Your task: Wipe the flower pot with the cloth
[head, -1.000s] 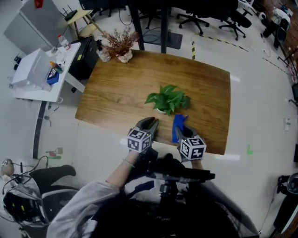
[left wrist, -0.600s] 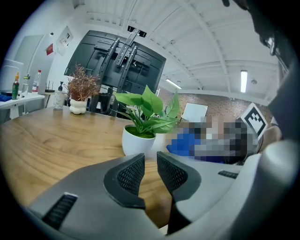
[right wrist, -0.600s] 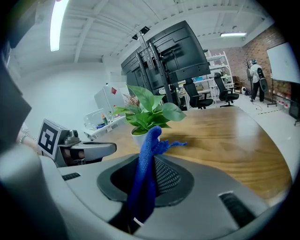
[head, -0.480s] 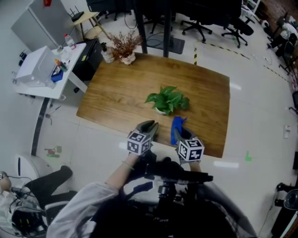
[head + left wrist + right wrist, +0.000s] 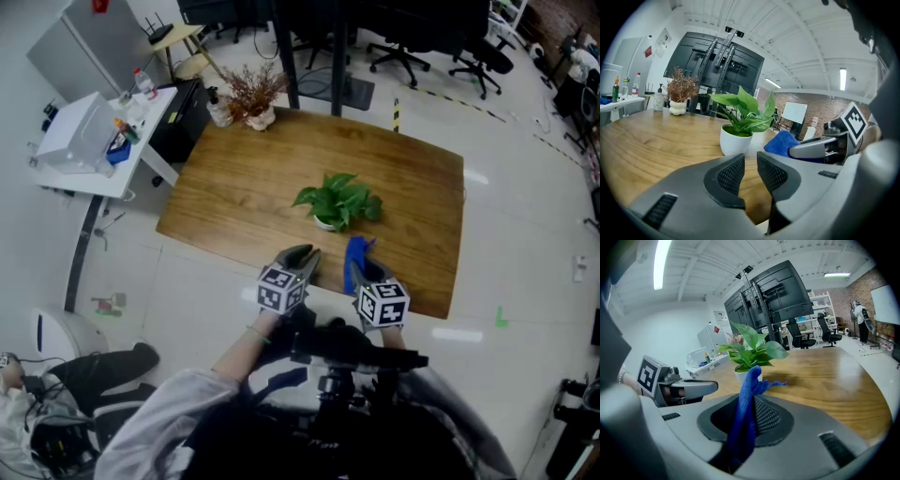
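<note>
Blue cloth point(image 5: 746, 399) pinched in right tongs point(image 5: 751, 420); left tongs point(image 5: 750, 174) narrowly apart, empty; both at table point(image 5: 234, 197) edge, flower pot point(image 5: 734, 143) beyond.

In the head view the leaves point(image 5: 339, 199) cover nearly all of the flower pot point(image 5: 322, 223); only a sliver of its white rim shows. The lower end of the cloth point(image 5: 354, 255) is lost behind the right hand-held gripper point(image 5: 364, 270), and the marker cube point(image 5: 382, 303) hides the hand that holds it. The bottles and boxes on the white side table point(image 5: 136, 131) are too small to tell apart.

In the right gripper view the cloth point(image 5: 746, 413) stands in front of the flower pot point(image 5: 739, 376), so only a bit of white wall shows. It also covers one jaw's pad, and its tail goes out of sight between the jaws.

In the left gripper view the cloth point(image 5: 783, 143) is partly hidden behind the right hand-held gripper point(image 5: 793, 151), which is cut off by the dark rim at the right.
</note>
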The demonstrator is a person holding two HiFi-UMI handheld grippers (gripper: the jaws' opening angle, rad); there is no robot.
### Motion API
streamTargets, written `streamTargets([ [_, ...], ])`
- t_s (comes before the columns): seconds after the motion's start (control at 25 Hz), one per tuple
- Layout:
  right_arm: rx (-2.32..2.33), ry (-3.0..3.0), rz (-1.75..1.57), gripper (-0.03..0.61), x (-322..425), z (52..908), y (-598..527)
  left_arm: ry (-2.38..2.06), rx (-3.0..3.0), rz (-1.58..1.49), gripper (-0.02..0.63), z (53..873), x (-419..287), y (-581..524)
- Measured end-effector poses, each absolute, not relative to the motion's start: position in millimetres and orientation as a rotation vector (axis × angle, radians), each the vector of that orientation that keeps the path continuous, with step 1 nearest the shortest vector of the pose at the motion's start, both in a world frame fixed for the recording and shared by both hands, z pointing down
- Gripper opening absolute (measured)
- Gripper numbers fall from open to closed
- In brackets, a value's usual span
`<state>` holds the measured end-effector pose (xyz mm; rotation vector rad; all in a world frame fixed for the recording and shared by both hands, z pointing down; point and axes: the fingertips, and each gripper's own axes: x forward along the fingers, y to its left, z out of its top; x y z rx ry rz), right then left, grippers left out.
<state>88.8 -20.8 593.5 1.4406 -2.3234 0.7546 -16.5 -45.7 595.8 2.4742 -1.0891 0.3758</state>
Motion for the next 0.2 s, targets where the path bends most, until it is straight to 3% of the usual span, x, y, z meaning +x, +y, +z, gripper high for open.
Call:
streamTargets([
  [0.2, 1.439, -2.329, 0.756, 0.087, 90.1, 595.1, -20.8, -1.09, 2.47, 0.382, 0.077, 596.4, -16.1, -45.1],
])
